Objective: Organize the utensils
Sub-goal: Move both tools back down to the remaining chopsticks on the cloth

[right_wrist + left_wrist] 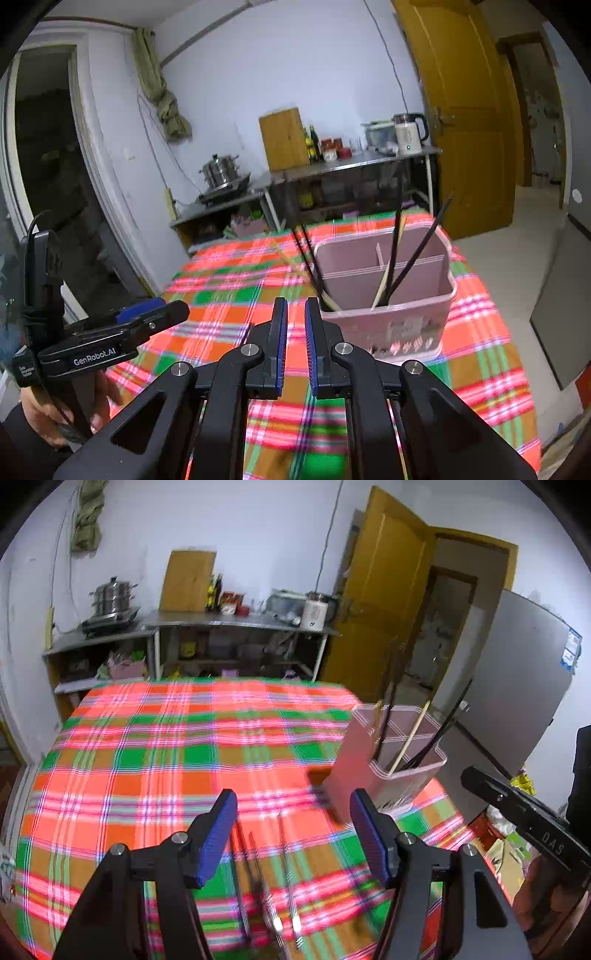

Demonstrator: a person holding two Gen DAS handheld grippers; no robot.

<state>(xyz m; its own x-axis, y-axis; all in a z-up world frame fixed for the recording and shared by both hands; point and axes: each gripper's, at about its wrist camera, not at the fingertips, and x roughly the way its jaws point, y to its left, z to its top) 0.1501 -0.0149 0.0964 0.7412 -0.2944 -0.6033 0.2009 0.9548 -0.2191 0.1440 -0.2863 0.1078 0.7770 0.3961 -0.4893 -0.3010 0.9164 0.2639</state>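
Note:
A pink divided utensil holder (373,771) (388,314) stands on the plaid tablecloth (166,760) (229,291), near its right edge. Dark chopsticks (417,251) and a pale wooden one (410,738) lean inside it. Several thin metal utensils (290,878), blurred, lie loose on the cloth just under my left gripper (293,830). That gripper is open and nothing sits between its blue pads. My right gripper (295,302) hovers just in front of the holder, its jaws nearly together and empty. A hand (48,413) holds the left gripper (159,314).
Behind the table a steel counter (236,622) carries a steamer pot (112,596), a cutting board, bottles and a kettle (408,134). A yellow door (380,602) stands ajar to the right. The right gripper's body (524,819) reaches in past the table's right edge.

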